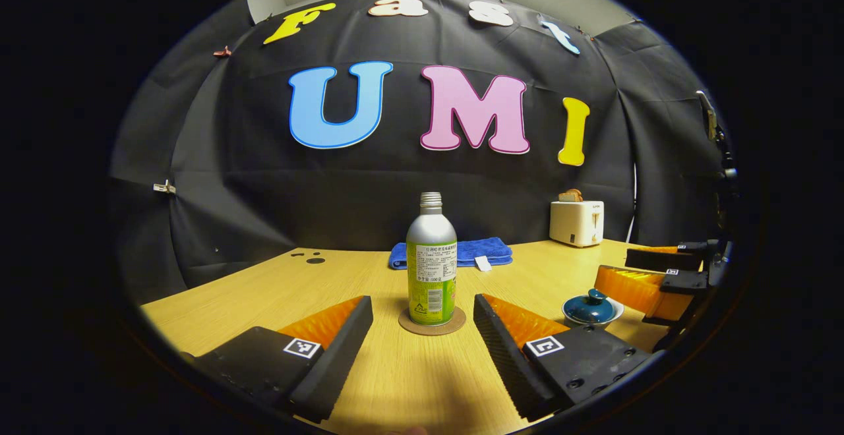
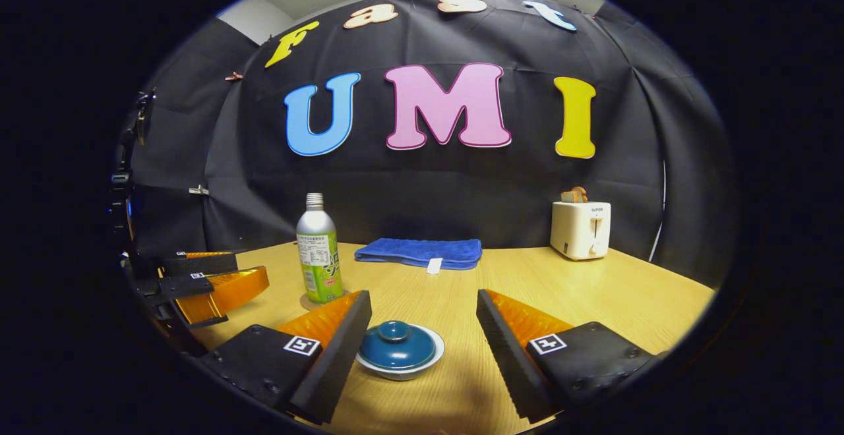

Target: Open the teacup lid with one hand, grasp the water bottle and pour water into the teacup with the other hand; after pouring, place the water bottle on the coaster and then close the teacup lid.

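Observation:
A silver and green water bottle (image 1: 431,270) stands upright, its neck uncapped, on a round cork coaster (image 1: 432,323) in the middle of the left gripper view. My left gripper (image 1: 422,310) is open, with one finger on each side of the bottle and a little short of it, touching nothing. The white teacup (image 2: 401,362) wears its dark blue lid (image 2: 395,349) and sits low in the right gripper view. My right gripper (image 2: 423,298) is open around it, the cup nearer its left finger. The bottle (image 2: 319,254) is at the left, by the left gripper (image 2: 247,269).
A folded blue towel (image 2: 420,252) lies at the back of the wooden table (image 2: 593,296). A white toaster (image 2: 581,229) with bread in it stands at the back right. In the left gripper view the teacup (image 1: 590,308) and the right gripper (image 1: 626,273) are at the right.

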The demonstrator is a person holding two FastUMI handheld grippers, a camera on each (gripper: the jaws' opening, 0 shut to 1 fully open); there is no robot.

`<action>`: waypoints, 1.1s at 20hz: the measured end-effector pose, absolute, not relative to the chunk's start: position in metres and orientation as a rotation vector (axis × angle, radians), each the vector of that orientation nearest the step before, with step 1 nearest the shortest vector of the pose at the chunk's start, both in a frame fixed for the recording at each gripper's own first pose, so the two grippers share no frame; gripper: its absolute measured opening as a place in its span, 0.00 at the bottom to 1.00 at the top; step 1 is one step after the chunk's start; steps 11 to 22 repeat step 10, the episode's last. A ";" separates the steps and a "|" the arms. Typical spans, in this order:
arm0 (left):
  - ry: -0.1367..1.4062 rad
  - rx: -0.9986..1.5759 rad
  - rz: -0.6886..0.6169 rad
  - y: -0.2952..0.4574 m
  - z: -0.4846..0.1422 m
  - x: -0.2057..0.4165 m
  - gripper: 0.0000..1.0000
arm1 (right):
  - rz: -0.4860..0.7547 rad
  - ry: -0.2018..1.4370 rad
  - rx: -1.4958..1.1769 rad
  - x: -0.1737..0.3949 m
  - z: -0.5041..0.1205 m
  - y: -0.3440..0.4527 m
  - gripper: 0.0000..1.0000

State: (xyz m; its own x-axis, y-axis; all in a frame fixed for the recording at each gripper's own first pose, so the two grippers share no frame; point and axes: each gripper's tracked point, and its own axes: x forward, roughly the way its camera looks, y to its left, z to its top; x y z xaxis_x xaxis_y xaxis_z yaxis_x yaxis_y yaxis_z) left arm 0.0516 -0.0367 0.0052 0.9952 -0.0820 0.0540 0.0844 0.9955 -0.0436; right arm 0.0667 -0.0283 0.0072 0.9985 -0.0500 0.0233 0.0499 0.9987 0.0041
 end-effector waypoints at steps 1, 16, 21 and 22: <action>-0.051 -0.046 -0.083 -0.036 0.005 0.052 0.97 | -0.057 -0.025 0.003 0.067 0.007 -0.029 0.99; -0.052 -0.046 -0.085 -0.041 0.011 0.055 0.97 | -0.065 -0.025 0.003 0.066 0.007 -0.030 0.99; -0.052 -0.046 -0.085 -0.041 0.011 0.055 0.97 | -0.065 -0.025 0.003 0.066 0.007 -0.030 0.99; -0.052 -0.046 -0.085 -0.041 0.011 0.055 0.97 | -0.065 -0.025 0.003 0.066 0.007 -0.030 0.99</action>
